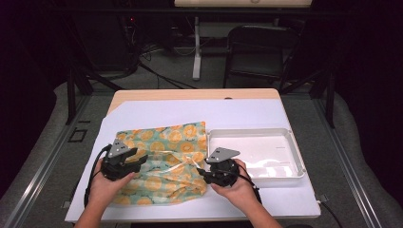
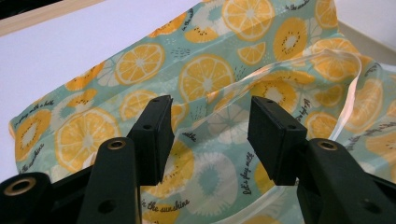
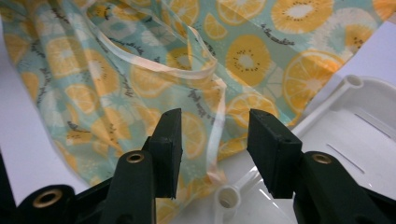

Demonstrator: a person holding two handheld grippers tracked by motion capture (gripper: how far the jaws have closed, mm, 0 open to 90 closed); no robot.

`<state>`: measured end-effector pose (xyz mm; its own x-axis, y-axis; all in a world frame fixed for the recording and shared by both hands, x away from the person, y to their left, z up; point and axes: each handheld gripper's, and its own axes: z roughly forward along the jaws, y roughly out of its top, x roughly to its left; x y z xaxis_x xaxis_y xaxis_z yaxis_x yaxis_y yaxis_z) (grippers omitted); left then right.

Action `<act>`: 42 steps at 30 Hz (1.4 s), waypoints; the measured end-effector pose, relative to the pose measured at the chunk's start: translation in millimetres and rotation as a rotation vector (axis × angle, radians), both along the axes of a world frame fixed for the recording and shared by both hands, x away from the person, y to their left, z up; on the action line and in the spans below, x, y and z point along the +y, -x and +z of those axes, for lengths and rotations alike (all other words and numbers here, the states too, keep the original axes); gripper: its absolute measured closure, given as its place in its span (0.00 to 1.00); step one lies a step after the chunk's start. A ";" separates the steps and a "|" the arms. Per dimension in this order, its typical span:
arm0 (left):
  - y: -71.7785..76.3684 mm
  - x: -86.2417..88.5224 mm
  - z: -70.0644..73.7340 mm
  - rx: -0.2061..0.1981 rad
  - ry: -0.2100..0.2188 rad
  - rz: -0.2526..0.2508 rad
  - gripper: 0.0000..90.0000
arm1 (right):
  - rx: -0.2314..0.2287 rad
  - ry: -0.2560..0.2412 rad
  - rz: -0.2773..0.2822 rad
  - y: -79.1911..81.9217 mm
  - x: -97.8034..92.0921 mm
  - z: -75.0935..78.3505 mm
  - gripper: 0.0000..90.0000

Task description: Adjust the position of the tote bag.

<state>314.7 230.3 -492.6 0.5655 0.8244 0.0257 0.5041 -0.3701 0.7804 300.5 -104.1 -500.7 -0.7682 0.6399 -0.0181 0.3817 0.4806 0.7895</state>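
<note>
Meanwhile, a person is working both tools over a fruit-print bag (image 1: 164, 164) that is lying flat on the white worktop (image 1: 142, 111), its right edge touching a white plastic tray (image 1: 297, 159) at three o'clock. The left tool (image 1: 134, 164) and right tool (image 1: 202, 173) are both standing with jaws apart, flanking the bag's clear, glossy handle strap (image 2: 348, 100), apparently lining up to pinch it. The printed film is looking thin, slick and crinkled.
</note>
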 end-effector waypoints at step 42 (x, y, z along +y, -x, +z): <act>16.5 3.0 8.4 0.006 0.043 -0.009 0.56 | 0.036 -0.032 0.210 18.6 48.4 -4.3 0.70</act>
<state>298.2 233.4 -484.2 0.5727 0.8197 -0.0132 0.5059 -0.3407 0.7924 281.9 -55.7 -505.0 -0.8846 0.4654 0.0297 0.3043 0.5278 0.7930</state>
